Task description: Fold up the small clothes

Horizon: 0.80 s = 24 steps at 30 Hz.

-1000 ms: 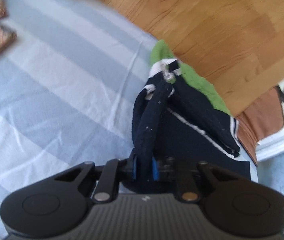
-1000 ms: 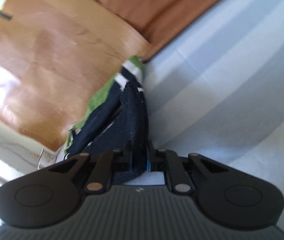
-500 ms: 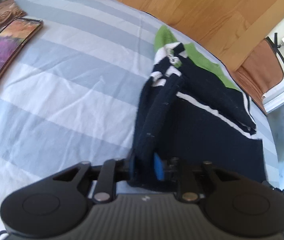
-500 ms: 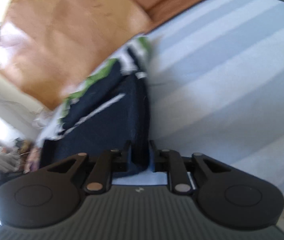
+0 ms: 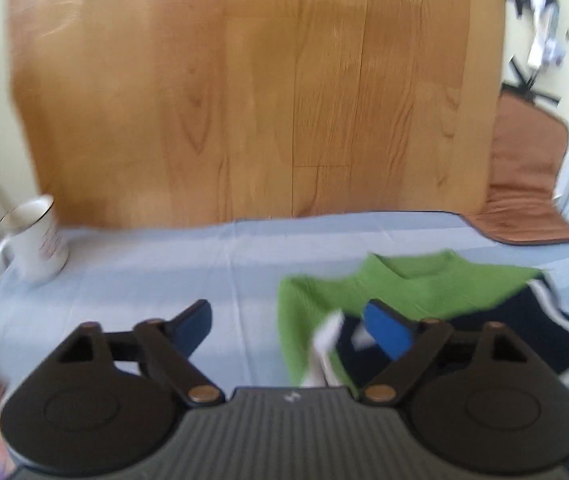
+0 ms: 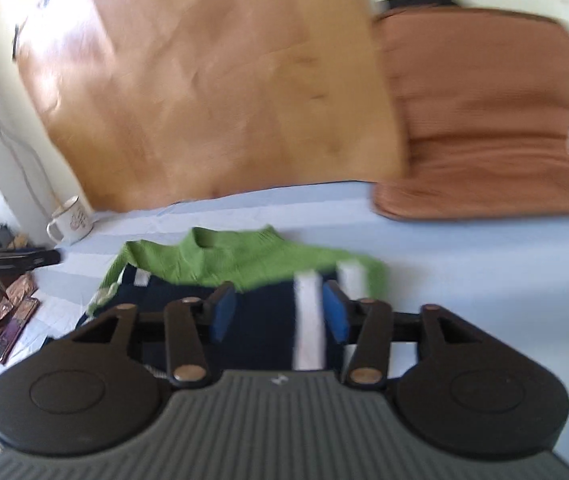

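Left hand-held gripper (image 5: 286, 322) pointed downward, its jaws just opened wide and empty above one green-and-navy sweater (image 5: 408, 288) on the striped counter (image 5: 156, 276), one white mug (image 5: 38, 246) beyond. Right hand-held gripper (image 6: 278, 312), jaws just parted, hung empty over that sweater (image 6: 244, 264); wooden floor (image 6: 212, 92) behind.

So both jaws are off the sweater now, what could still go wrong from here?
1. The sweater lies close to the bed's head edge; a further fold or tug could push it off.
2. The mug stands on the soft bed near the left gripper; a sweep that way might tip it.
3. The frames are blurred, so the fold's neatness can't be confirmed.
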Available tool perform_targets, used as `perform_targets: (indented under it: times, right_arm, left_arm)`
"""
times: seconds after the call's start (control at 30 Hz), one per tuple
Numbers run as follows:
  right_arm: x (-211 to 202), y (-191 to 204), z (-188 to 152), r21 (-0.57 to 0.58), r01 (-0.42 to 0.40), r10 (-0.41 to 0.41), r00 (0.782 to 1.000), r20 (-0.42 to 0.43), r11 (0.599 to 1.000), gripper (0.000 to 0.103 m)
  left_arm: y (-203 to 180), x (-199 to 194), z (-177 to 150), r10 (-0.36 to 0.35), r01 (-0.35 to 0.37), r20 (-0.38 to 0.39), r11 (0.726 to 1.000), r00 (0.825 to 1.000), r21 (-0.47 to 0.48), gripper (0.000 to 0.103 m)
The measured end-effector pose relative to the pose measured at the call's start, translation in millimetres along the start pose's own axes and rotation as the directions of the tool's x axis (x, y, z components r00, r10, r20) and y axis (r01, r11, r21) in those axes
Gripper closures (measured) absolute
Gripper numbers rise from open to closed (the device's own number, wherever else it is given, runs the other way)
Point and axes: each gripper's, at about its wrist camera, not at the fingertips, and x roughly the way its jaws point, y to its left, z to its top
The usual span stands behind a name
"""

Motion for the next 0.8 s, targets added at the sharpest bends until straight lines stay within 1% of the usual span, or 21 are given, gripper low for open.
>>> perform_targets:
  times: [0.07,0.13,0.2,0.23,0.27,0.33,0.37,0.4,0.43,0.47,0.5,0.57,0.63,0.7,0.8]
  right_arm:
    - [44,6,23,-0.034,-0.025,0.023,0.998,-0.055,0.999,0.039]
    - [83,10,36,-0.061,-0.03,0.023,0.993,-0.116,0.998,0.038]
    - [121,9,46,-0.06,-0.032,0.021,0.985,-0.17,0.998,0.037]
    - [134,8,48,-0.062,-0.034,0.021,0.981,-0.193,0.997,0.037]
    - [147,8,47,-0.065,-0.027,0.012,0.976,-0.218,0.997,0.037]
    - [168,6,47,-0.045,-0.014,0.001,0.963,-0.271,0.999,0.037]
    - [177,3,46,-0.024,-0.013,0.006,0.958,-0.288,1.0,0.036]
    - [180,5,46,-0.019,-0.016,0.011,0.963,-0.268,1.0,0.047]
    - [180,8,47,-0.025,-0.031,0.023,0.962,-0.273,0.999,0.063]
    - [179,12,46,-0.041,-0.029,0.016,0.957,-0.29,0.999,0.079]
    - [175,16,45,-0.055,-0.015,-0.002,0.96,-0.282,0.998,0.085]
    - [160,21,45,-0.053,-0.036,0.02,0.963,-0.27,0.998,0.088]
    - [136,25,49,-0.048,-0.05,0.038,0.972,-0.232,0.998,0.088]
    - [107,30,52,-0.035,-0.064,0.056,0.98,-0.191,0.997,0.089]
    - [52,49,44,-0.068,-0.092,0.082,0.987,-0.135,0.993,0.089]
  left_arm:
    - [3,39,9,-0.008,0.007,-0.046,1.0,0.999,-0.024,0.013]
    - [11,72,10,-0.038,0.03,-0.099,0.997,0.994,-0.077,0.013]
    - [18,95,5,-0.062,0.045,-0.132,0.991,0.989,-0.122,0.013]
    - [20,104,3,-0.068,0.048,-0.145,0.989,0.987,-0.139,0.016]
    - [21,112,1,-0.075,0.051,-0.16,0.988,0.984,-0.149,0.025]
    - [20,126,0,-0.087,0.058,-0.187,0.986,0.978,-0.156,0.037]
    - [19,125,1,-0.072,0.049,-0.161,0.989,0.984,-0.14,0.057]
    - [17,128,2,-0.095,0.073,-0.17,0.989,0.981,-0.131,0.068]
    - [16,129,3,-0.109,0.087,-0.171,0.988,0.979,-0.131,0.085]
    - [14,129,4,-0.121,0.098,-0.174,0.986,0.977,-0.135,0.087]
    - [13,125,4,-0.124,0.103,-0.165,0.986,0.979,-0.129,0.089]
    - [12,109,5,-0.138,0.125,-0.13,0.987,0.982,-0.102,0.09]
    - [14,88,5,-0.162,0.153,-0.091,0.983,0.983,-0.102,0.09]
    - [16,61,3,-0.184,0.178,-0.049,0.978,0.982,-0.107,0.09]
    - [16,12,-3,-0.219,0.22,0.022,0.97,0.975,-0.103,0.09]
